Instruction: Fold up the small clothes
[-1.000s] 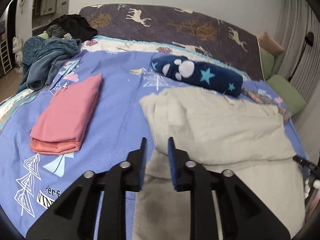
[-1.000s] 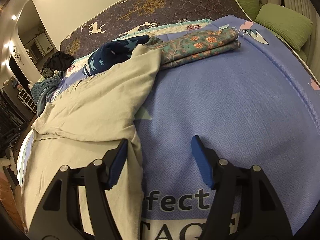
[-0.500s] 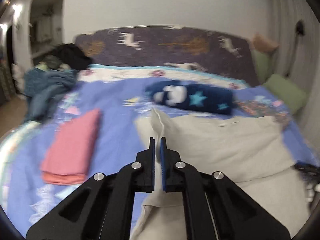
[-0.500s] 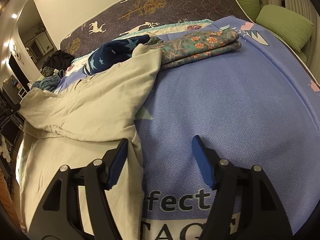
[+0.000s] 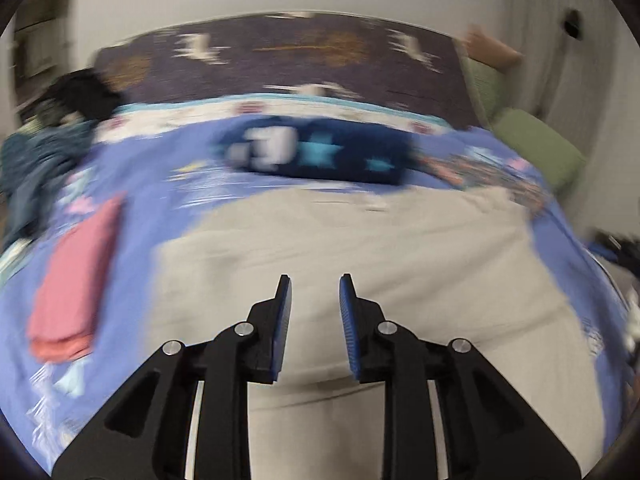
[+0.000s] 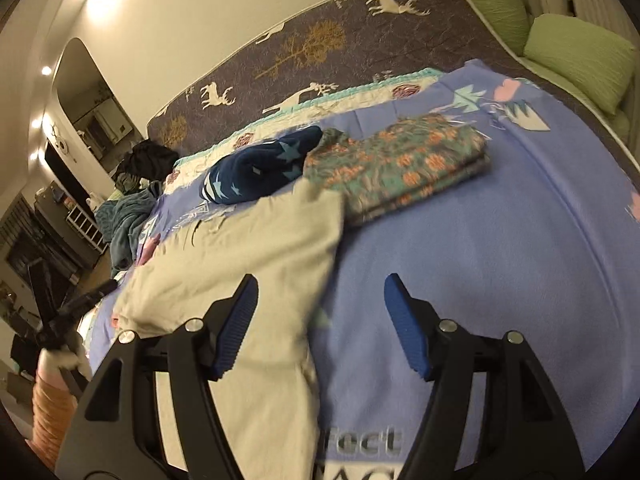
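Beige cloth garment [image 5: 360, 248] lay half folded at twelve o'clock, more folds left, both grippers [image 5: 315, 296] [image 6: 320, 308] spread, holding nothing.

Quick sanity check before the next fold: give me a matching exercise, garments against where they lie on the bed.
Things:
1. beige garment
2. floral folded garment
3. pink folded garment
4. navy star garment

Places:
A. far left, alone on the blue sheet
B. under both open tools
C. right of the navy one
D. beyond the beige one's far edge

Pairs: 1-B, 2-C, 3-A, 4-D
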`<state>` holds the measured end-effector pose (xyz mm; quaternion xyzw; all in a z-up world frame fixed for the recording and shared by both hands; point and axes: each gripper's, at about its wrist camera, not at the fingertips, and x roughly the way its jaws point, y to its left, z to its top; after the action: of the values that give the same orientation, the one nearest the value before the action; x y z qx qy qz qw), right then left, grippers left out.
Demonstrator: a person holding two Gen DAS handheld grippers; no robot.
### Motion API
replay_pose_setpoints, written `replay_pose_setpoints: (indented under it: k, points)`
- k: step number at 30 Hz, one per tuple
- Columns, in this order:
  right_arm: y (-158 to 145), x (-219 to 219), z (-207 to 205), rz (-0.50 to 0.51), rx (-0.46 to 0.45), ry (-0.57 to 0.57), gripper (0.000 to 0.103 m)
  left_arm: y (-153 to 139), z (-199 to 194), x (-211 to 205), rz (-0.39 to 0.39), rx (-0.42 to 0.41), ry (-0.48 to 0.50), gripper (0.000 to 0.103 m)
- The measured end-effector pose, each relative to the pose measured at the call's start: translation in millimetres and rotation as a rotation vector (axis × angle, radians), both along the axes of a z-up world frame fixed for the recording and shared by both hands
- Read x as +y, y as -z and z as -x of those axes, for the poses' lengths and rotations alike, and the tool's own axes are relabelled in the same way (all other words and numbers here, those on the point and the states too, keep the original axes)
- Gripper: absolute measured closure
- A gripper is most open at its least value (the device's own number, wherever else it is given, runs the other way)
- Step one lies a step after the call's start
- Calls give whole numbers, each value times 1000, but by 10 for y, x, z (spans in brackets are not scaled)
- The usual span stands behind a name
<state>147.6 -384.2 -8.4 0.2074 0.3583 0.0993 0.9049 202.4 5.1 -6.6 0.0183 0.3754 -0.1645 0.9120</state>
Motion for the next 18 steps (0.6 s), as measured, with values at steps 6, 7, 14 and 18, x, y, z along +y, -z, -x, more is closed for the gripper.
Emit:
replay_pose_setpoints:
  k: [6, 7, 14, 18]
  points:
    - [-116, 13, -1014, 8, 105, -54, 49, 162, 191, -1612, -8, 41, 420, 67]
    - [-107, 61, -1160, 30, 133, -81, 49, 215, 217, -1797, -21, 38, 450, 67]
    - [288, 229, -1581, 76, 376, -91, 53, 654, 272, -2320, 41, 157, 530, 63]
    - [52, 288, -1448, 77, 212, -69, 101, 628, 275, -2210, 141, 175, 556, 63]
